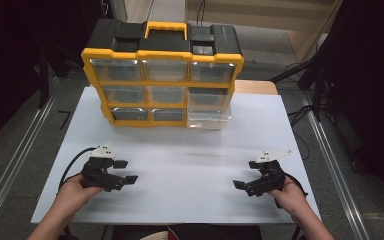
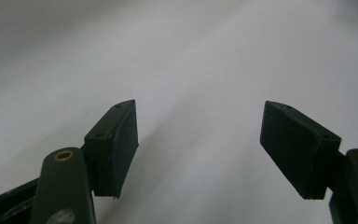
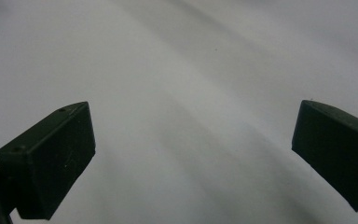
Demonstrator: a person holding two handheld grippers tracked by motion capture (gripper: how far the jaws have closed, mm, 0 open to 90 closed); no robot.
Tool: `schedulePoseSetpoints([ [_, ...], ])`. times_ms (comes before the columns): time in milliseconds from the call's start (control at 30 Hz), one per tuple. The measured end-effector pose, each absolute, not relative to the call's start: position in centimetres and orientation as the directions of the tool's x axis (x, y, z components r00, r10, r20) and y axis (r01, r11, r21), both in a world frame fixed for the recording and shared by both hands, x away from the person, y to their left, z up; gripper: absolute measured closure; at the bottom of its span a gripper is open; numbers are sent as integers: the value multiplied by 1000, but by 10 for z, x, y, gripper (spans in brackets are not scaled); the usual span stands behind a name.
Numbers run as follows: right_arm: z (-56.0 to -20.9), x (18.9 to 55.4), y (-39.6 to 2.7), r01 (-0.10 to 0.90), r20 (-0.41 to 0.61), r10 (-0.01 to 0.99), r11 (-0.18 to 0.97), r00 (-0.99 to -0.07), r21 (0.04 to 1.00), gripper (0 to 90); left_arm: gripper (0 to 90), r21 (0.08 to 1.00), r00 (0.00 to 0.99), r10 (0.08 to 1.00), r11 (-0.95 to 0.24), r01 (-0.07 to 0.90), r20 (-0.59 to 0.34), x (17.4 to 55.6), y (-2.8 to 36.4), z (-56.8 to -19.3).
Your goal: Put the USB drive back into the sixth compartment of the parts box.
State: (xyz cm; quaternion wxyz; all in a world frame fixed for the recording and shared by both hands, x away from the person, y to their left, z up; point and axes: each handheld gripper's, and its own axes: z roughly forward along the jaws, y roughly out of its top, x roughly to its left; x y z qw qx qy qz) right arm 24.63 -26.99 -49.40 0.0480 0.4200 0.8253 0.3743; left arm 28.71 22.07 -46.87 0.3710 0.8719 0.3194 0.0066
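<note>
With jaws spread and empty, the left gripper (image 1: 125, 171) and right gripper (image 1: 242, 182) are hovering near the table's (image 1: 190, 150) front edge, well short of the yellow drawer organizer (image 1: 162, 75), likely needing a level, squared-up approach to its drawers.

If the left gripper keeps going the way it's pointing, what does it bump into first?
Probably the right gripper: the left gripper points across the bare white table toward it, nothing between. Depth is hard to judge.
</note>
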Motion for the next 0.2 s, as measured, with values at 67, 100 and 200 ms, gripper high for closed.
schedulePoseSetpoints([
  [67,-494,246,-270,656,233,728,370,-644,658,0,286,646,796,563,-526,553,-223,287,221,-469],
  [100,-494,246,-270,657,234,729,369,-644,657,0,286,648,798,559,-525,552,-226,288,221,-469],
  [200,-495,247,-270,660,236,730,367,-641,656,0,286,643,798,559,-530,553,-225,288,221,-470],
])
